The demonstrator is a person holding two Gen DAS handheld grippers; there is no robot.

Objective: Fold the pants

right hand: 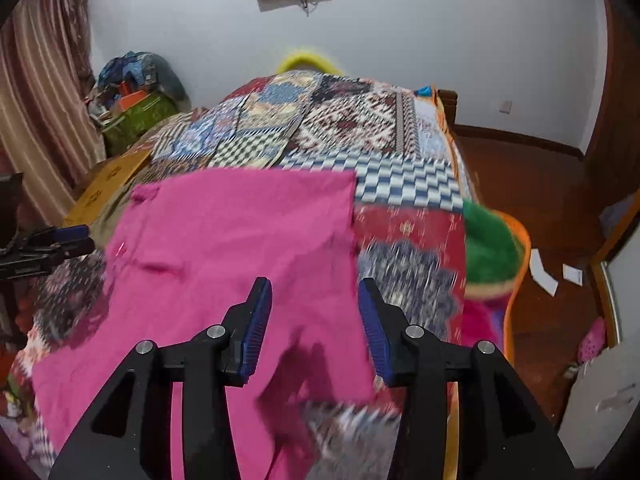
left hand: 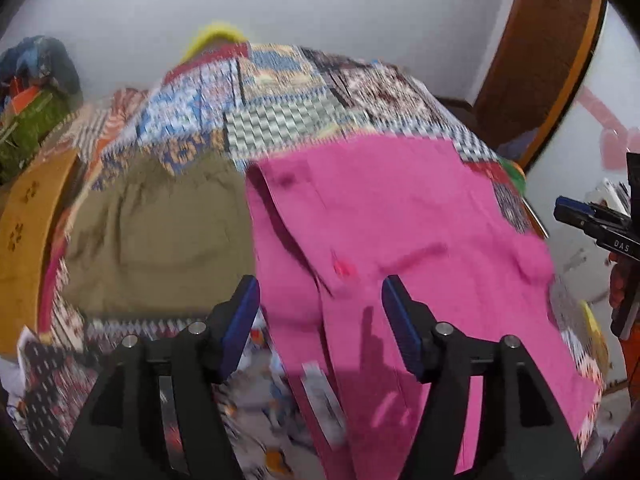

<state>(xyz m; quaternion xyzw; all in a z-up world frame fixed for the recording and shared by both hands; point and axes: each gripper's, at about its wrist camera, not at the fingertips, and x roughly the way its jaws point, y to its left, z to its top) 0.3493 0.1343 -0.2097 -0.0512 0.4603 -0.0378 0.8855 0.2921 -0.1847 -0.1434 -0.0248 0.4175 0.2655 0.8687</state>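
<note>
1. Left wrist view: left tool (left hand: 320, 292) over pink pants (left hand: 400, 220), jaws apart, gripping nothing.
2. Pink pants spread flat on patchwork quilt (left hand: 280, 92) covering the bed; olive garment (left hand: 160, 232) just beside, on their left.
3. Right wrist view: right tool (right hand: 316, 294) above pants' near edge (right hand: 240, 232), jaws partly open, holding nothing.
4. Green and orange blanket (right hand: 488, 248) at bed's right edge.
5. Both views blurred.

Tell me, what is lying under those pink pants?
The pink pants lie spread on a patchwork quilt that covers the bed. An olive-brown garment lies beside them on the quilt. Whether anything else sits beneath the pants cannot be seen; the cloth hides it.
</note>
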